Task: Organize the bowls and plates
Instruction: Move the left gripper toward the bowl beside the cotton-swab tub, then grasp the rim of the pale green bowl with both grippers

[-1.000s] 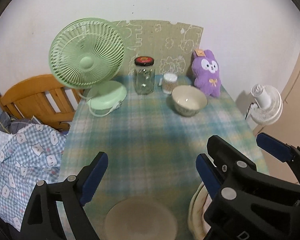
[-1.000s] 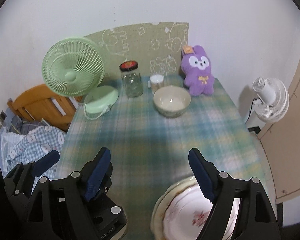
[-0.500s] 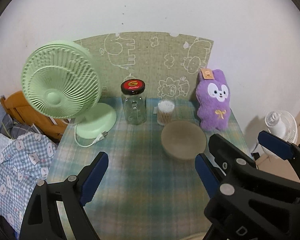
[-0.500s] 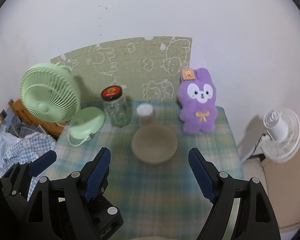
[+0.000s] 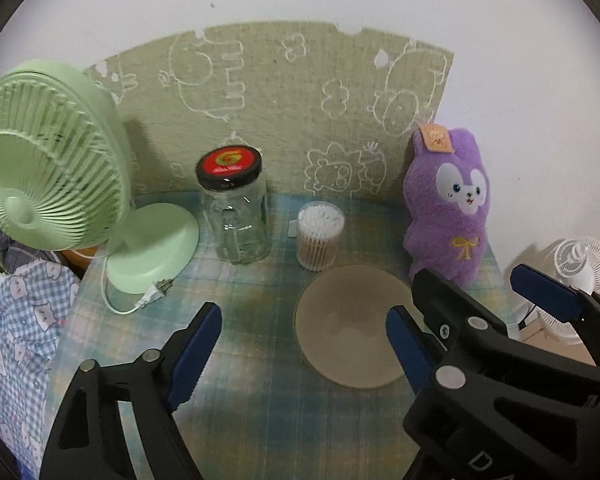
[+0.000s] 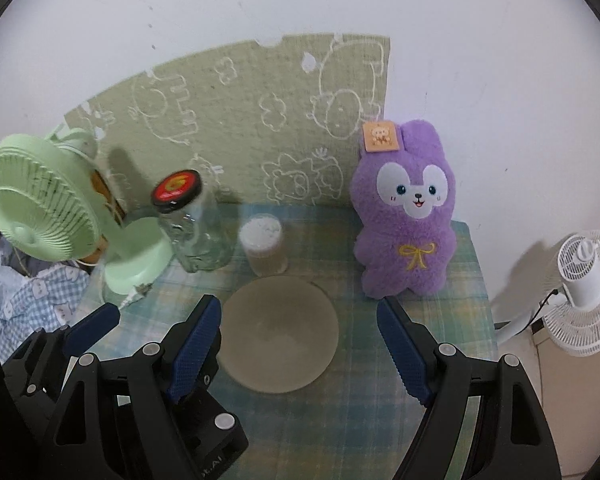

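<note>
Both claws hang over the near part of the table (image 6: 452,248) with nothing in them: the right gripper (image 6: 300,336) has its jaws spread wide, and the left gripper (image 5: 300,336) is just as open, its blue ribbed pads bare. The one task item in sight, a beige bowl (image 6: 278,334), sits directly ahead of the right gripper, framed between its two fingers but not touched by them; from the left wrist view the same bowl (image 5: 350,326) lies ahead and toward that claw's right finger, with the right gripper's body crowding in beside it. Judging by this, the sorting is at an early or middle stage: the bowl has yet to be picked up, no plates or stack show in these views, and whatever is already done lies outside them. The bowl is round and shallow-looking with a matte, sandy surface, though the blur makes it hard to say whether it is ceramic or plastic. Beyond it, farther from the claws, stand a clear glass jar (image 6: 192,228) with a red and black lid, a see-through tub of cotton swabs (image 6: 262,246), a fuzzy purple plush rabbit (image 6: 406,216) to the right, and a ribbed pale green fan (image 6: 44,208) to the left. The tablecloth is soft plaid in teal and cream.
</note>
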The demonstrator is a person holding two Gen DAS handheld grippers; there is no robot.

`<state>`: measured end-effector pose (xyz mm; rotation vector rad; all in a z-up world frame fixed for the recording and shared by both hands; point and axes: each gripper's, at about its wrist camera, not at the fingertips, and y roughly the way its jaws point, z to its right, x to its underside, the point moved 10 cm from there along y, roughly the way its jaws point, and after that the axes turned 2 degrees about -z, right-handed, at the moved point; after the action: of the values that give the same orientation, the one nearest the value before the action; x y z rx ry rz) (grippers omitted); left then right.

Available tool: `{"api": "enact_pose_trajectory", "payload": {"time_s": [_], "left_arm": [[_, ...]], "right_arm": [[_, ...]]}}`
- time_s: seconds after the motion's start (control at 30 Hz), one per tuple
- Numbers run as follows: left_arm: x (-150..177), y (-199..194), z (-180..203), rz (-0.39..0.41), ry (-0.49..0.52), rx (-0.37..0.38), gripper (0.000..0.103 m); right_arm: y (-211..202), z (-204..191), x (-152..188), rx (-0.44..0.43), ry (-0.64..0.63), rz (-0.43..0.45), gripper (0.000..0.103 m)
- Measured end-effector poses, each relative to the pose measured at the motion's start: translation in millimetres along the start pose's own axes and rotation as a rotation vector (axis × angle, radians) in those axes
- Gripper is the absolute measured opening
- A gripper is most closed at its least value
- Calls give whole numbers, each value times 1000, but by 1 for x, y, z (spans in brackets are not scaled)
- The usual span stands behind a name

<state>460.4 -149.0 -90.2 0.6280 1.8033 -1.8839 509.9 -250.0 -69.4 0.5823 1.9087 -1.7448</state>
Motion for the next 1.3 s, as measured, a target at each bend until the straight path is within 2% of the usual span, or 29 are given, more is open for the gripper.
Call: {"api": "enact_pose_trajectory", "payload": {"time_s": [0.2,0.4,0.5,0.67,0.73,0.8,1.0,1.13,1.3], "left_arm": [[5,39,2,-49,13,-21,73],[8,69,0,-74,1,-50,61],[13,82,-1,-105,-14,-39,51],[19,97,-4,-139,-16,-62,38],[21,100,-3,-152,-5,-69,26],[21,102,-2,-162,-2,-69,21],[24,110,-4,-184,-5,-81,14],[24,110,-4,-176,5,-87,14],[24,111,-3,-179,32,-98,14]], "right_arm": [[43,9,7,3,2,-48,81],[75,14,13,-1,24,-85,74],[86,17,14,3,23,-93,71],[103,18,21,-7,29,-126,62],[109,19,24,-8,29,-141,61],[113,21,26,-12,39,-151,61],[119,21,30,10,28,-169,42],[123,21,33,7,29,-183,31],[125,25,34,25,23,-183,23]]}}
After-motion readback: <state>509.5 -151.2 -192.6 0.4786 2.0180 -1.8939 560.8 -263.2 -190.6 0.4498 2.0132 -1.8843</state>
